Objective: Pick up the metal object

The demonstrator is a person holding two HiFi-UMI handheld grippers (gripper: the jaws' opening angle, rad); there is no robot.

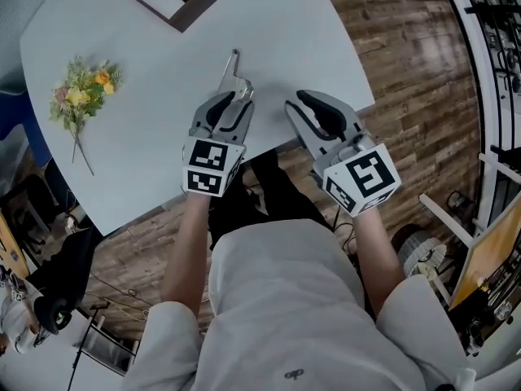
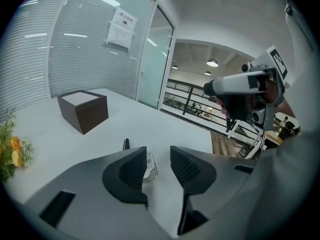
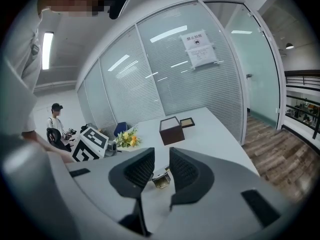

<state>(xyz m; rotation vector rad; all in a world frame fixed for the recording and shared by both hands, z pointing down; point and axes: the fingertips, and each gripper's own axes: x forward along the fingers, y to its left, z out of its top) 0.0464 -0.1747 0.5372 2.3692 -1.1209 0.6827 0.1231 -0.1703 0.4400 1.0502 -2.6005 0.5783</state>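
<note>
- Bench (image 1: 146, 129): carries the metal object (image 1: 234, 70), upper centre of the head view; not yet lifted.
- Left tongs (image 2: 159, 160): jaws apart, object in the gap ahead, no grip.
- Right tongs (image 3: 161, 164): jaws apart, holding nothing, aimed at the object.
- Remaining, as judged: close and lift.

**Table** (image 1: 146, 137): plain pale grey-white, no pattern.

**Metal object** (image 1: 231, 70): silver with a dark tip at the far end. The right gripper view shows a brass-yellow tint on one part.

**Left gripper** (image 1: 236, 96) and **right gripper** (image 1: 295, 104): grey bodies, black ribbed pads.

**Left cube** (image 1: 210, 165) and **right cube** (image 1: 365, 182): white faces with black square markers.

**Box** (image 1: 195, 8): dark brown walls, white top with a red mark.

**Flowers** (image 1: 81, 94): yellow, orange and pink blooms, green leaves and stems.

**Floor** (image 1: 407, 55): wood planks in mixed brown tones.

**Shirt** (image 1: 285, 300): white.
</note>
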